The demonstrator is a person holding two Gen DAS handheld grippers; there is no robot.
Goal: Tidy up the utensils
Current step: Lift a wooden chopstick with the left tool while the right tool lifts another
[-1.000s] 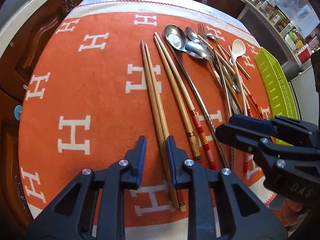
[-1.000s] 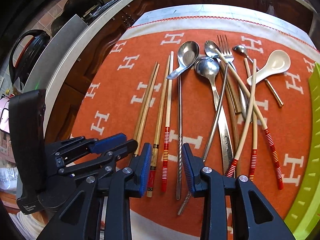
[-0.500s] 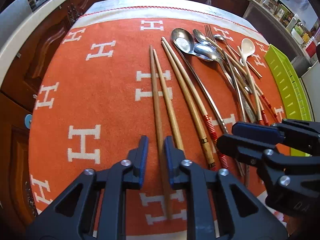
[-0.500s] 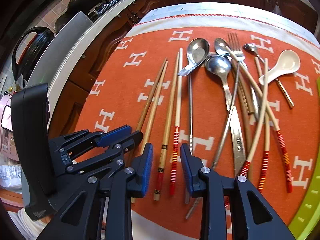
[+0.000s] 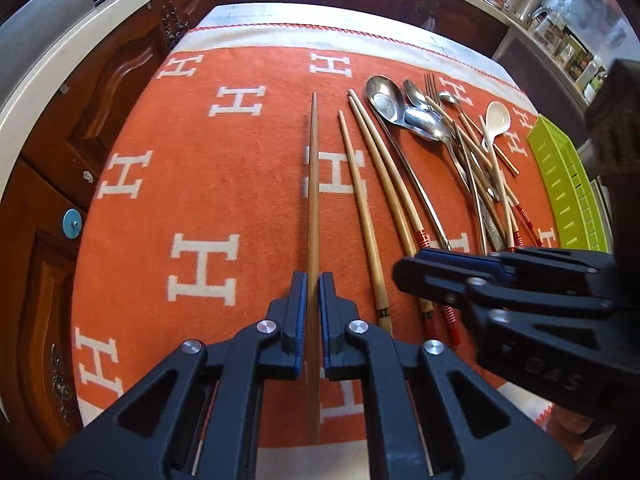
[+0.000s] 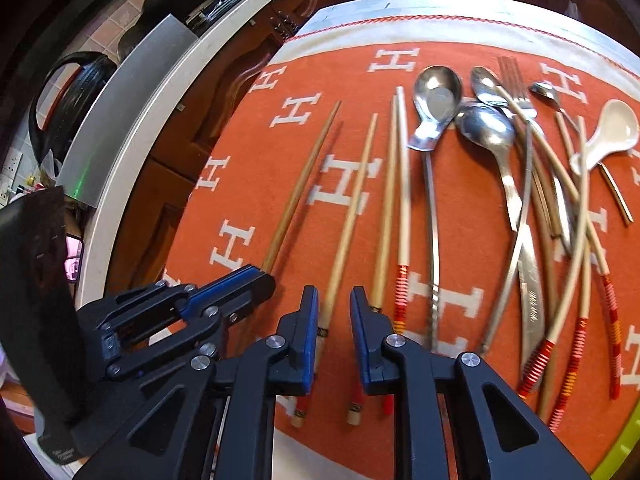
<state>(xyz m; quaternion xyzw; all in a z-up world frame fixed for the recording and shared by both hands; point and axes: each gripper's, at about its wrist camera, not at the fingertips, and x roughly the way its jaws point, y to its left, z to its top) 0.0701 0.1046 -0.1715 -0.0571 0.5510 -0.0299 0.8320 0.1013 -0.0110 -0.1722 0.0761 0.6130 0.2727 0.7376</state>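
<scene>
Left wrist: left tool [image 5: 313, 280] grips plain brown wooden chopstick [image 5: 313, 184].

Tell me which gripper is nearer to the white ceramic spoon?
Right. The right gripper is beside the cutlery pile below the white ceramic spoon; the left gripper holds a plain wooden chopstick farther left.

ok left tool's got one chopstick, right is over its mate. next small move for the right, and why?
Probably finish closing the right tool on the plain wooden chopstick between its pads. Its jaws have just been closing but still show a gap, while the left tool is shut on the darker chopstick, so the pair could then go together.
</scene>
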